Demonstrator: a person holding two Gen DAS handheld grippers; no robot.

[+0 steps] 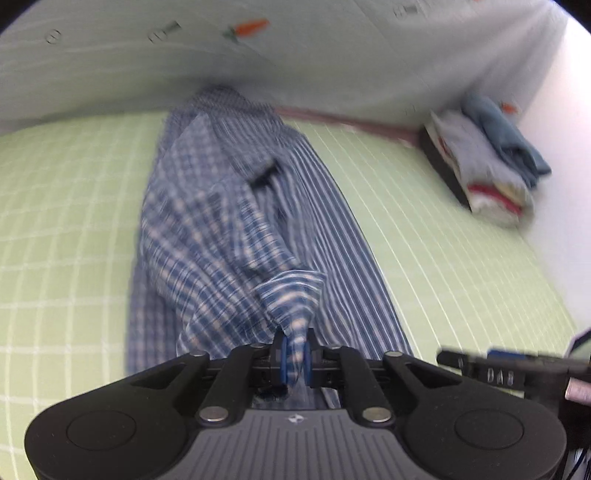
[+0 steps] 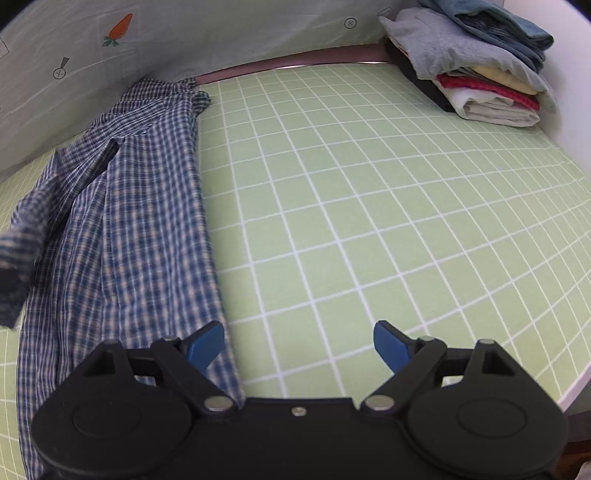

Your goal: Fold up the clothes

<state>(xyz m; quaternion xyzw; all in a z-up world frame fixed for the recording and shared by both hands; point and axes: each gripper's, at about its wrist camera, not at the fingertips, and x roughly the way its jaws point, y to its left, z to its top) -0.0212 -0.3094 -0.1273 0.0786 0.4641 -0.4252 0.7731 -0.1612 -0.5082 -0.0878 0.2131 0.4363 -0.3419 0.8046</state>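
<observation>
In the left wrist view, the left gripper (image 1: 294, 356) has its jaws drawn close on a bunched fold of the blue-and-white checked cotton shirt (image 1: 221, 206), which runs away from it in a long strip down the green desk mat with a white grid (image 1: 74, 221). The right wrist view shows what that one does not: the right gripper (image 2: 299, 345) with its jaws spread wide and nothing between them, hanging over the bare mat (image 2: 369, 221) just beside the shirt's (image 2: 140, 206) edge. Both views show, at the far right corner, a stack of folded clothes (image 2: 480, 70), sharp only in the right view, and behind it a pale cloth printed with orange carrots (image 2: 221, 33).
</observation>
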